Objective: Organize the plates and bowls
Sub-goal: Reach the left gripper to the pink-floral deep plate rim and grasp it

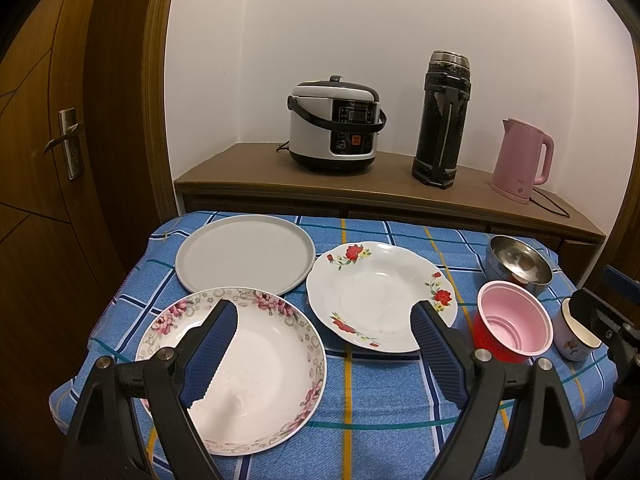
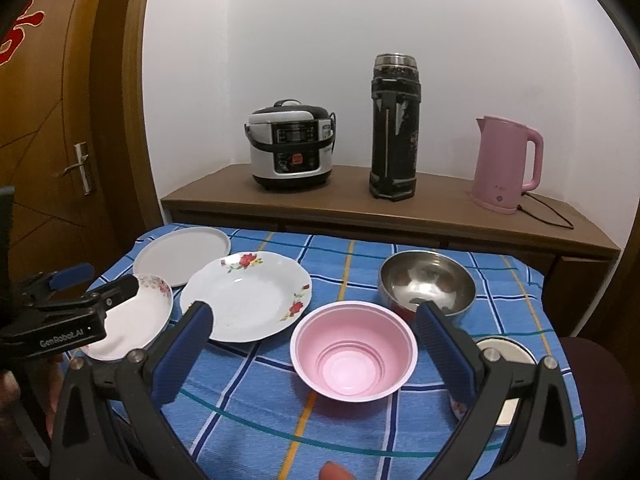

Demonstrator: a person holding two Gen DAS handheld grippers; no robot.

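table: a small table with a blue checked cloth [image 1: 360,400] holds all the dishes.
left gripper [image 1: 324,344]: its two blue fingers are spread wide apart and hold nothing. it hangs over the near left part of the table, above the pink flower plate.
right gripper [image 2: 312,344]: also wide open, with nothing in it. the pink bowl sits on the cloth in the gap between its fingers (they do not touch it).
pink flower plate [image 1: 264,364]: a deep white plate with pink flowers round the rim, at the near left of the table.
grey plate [image 1: 244,252]: flat and plain, at the far left. the pink flower plate's rim is just beside it, maybe a bit over its edge.
red flower plate [image 1: 372,288]: white with red flowers, in the middle, just right of the other two plates.
pink bowl [image 2: 354,354]: pink inside, red outside, standing upright to the right of the red flower plate.
metal bowl [image 2: 426,280]: shiny, just behind the pink bowl, at the far right.
small cup [image 1: 574,340]: at the near right edge, partly hidden by the right gripper.
shelf [image 2: 400,200]: behind the table, with a rice cooker [image 2: 292,148], a tall black flask [image 2: 394,128] and a pink kettle [image 2: 506,164].
door [image 1: 60,120]: brown wood, on the left.
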